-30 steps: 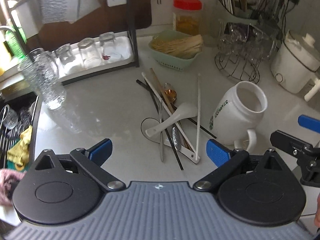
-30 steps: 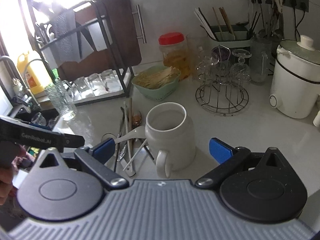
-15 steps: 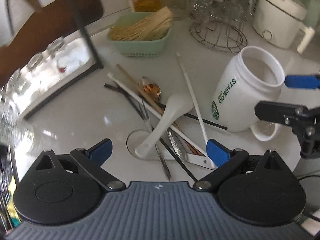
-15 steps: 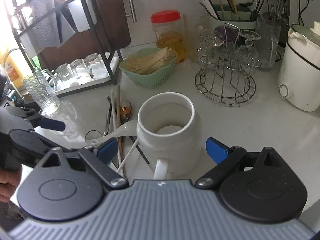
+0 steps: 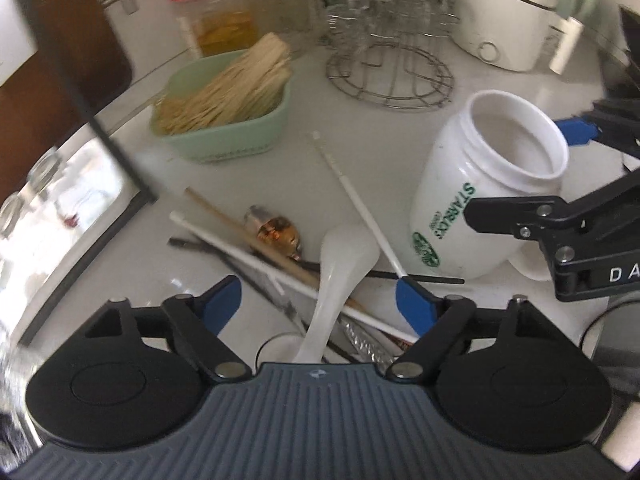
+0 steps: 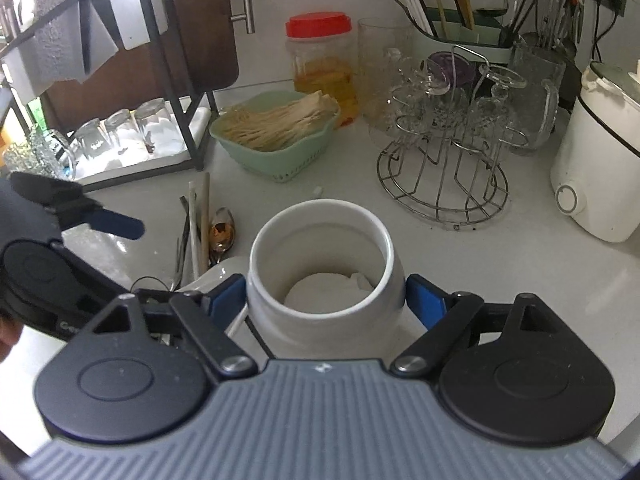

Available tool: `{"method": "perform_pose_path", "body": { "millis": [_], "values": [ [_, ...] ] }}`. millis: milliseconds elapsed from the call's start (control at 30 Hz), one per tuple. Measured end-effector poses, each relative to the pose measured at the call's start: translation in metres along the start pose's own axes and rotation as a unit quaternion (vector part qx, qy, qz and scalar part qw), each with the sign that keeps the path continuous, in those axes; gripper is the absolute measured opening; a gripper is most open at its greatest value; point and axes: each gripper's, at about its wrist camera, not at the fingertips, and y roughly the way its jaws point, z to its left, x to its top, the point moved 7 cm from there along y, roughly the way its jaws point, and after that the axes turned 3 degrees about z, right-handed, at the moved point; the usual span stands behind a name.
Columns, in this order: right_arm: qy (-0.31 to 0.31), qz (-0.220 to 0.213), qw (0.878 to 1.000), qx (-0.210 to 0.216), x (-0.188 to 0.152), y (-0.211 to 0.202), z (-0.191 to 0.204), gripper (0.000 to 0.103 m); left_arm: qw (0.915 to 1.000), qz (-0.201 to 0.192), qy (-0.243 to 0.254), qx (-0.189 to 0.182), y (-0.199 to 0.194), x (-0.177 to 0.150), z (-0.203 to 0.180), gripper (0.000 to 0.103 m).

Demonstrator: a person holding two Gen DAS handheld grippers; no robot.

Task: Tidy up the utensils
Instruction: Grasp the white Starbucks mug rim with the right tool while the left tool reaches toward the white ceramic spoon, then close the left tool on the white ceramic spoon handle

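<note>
My right gripper clamped the white ceramic Starbucks mug, steadying it as a holder. My left gripper was closing, nothing pinched yet, over the white ceramic soup spoon (tangled among chopsticks); green noodle basket stood well clear.

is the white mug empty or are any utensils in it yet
No utensils in it. The right wrist view looks straight into the white mug and shows only something pale at its bottom, unclear what. The utensils lie on the counter beside it.

Daylight glare upper left; motion blur in left view; fisheye-bent edges
</note>
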Motion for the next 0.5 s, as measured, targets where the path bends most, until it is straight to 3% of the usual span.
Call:
{"method": "perform_pose_path", "body": {
  "millis": [67,100,133,500],
  "values": [
    [0.000,0.006,1.000,0.003,0.000,-0.001,-0.001,0.088,0.9998,0.001,0.013,-0.012,0.004,0.004,-0.001,0.071],
    [-0.001,0.010,1.000,0.004,0.000,-0.002,-0.001,0.088,0.9996,0.002,0.019,-0.021,0.006,0.005,-0.003,0.061],
    [-0.001,0.013,1.000,0.003,0.000,-0.002,-0.001,0.088,0.9993,0.004,0.025,-0.029,0.007,0.007,-0.003,0.059],
    [0.011,0.038,0.999,-0.008,0.000,-0.002,-0.007,0.088,0.9918,0.042,0.106,-0.059,0.040,0.021,-0.019,0.056]
  ]
}}
